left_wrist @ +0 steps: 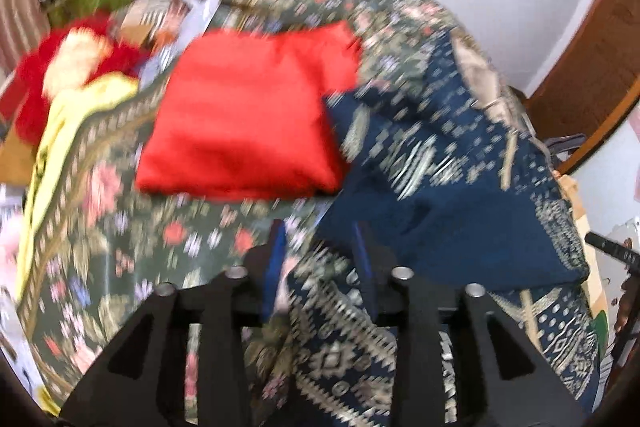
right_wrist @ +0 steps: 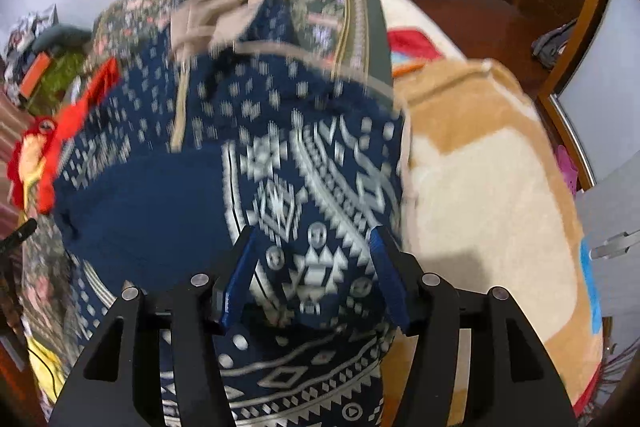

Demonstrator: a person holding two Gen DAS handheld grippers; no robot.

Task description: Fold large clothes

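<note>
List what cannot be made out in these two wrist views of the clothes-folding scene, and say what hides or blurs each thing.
- Left wrist view: motion blur smears the red folded garment and floral bedspread; whether the left hand-held gripper presses the navy patterned garment is unclear.
- Right wrist view: the navy garment's far part is blurred, and its near edge is cut off by the frame and the right hand-held gripper.
- The cream blanket runs off the right edge.

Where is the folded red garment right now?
In the left wrist view the red garment lies left of centre on the floral bedspread, its right edge against the navy patterned garment.
</note>
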